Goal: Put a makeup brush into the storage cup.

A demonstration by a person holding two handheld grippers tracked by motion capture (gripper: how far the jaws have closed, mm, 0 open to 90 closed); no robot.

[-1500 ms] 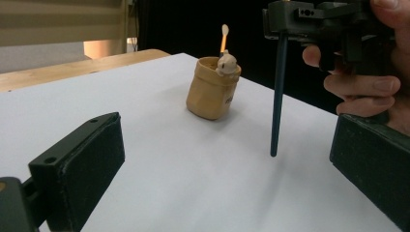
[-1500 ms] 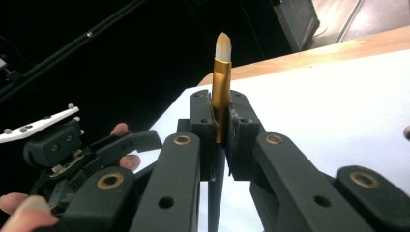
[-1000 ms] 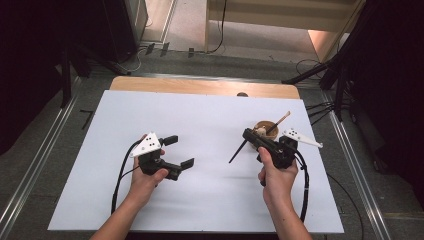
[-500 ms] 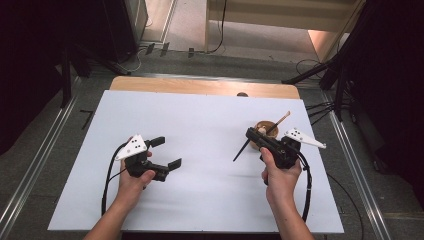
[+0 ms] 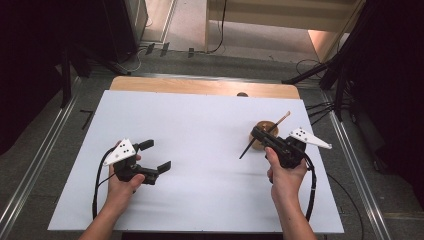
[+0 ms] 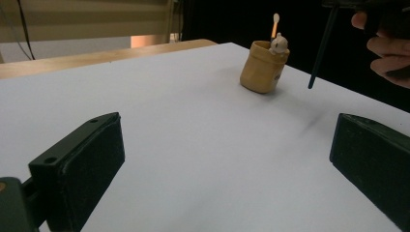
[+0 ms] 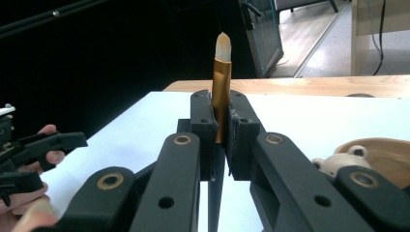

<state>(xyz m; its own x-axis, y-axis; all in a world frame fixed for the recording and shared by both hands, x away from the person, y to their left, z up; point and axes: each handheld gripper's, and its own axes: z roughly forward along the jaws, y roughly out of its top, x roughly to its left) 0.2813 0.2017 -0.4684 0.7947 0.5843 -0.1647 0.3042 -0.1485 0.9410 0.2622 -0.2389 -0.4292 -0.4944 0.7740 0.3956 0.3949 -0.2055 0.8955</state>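
Note:
My right gripper (image 5: 257,133) (image 7: 220,113) is shut on a brush (image 5: 246,150) (image 7: 222,72) with a black handle, a gold ferrule and a pale tip. The brush slants over a small wooden pot (image 5: 265,127) (image 6: 262,68) that carries a little bear figure (image 7: 338,163). The pot stands on the white sheet (image 5: 200,120) at the right. My left gripper (image 5: 154,155) (image 6: 227,159) is open and holds nothing, low over the sheet at the left and well apart from the pot. In the left gripper view the black handle (image 6: 320,50) hangs to the right of the pot.
The white sheet covers most of a wooden table, whose bare edge (image 5: 200,86) shows at the far side. Metal rails (image 5: 40,165) run along both sides of the table. Cables and dark stands (image 5: 330,75) crowd the floor beyond.
My left hand has slid its open gripper to the left and a little nearer the front edge. The right gripper and brush have stayed by the pot.

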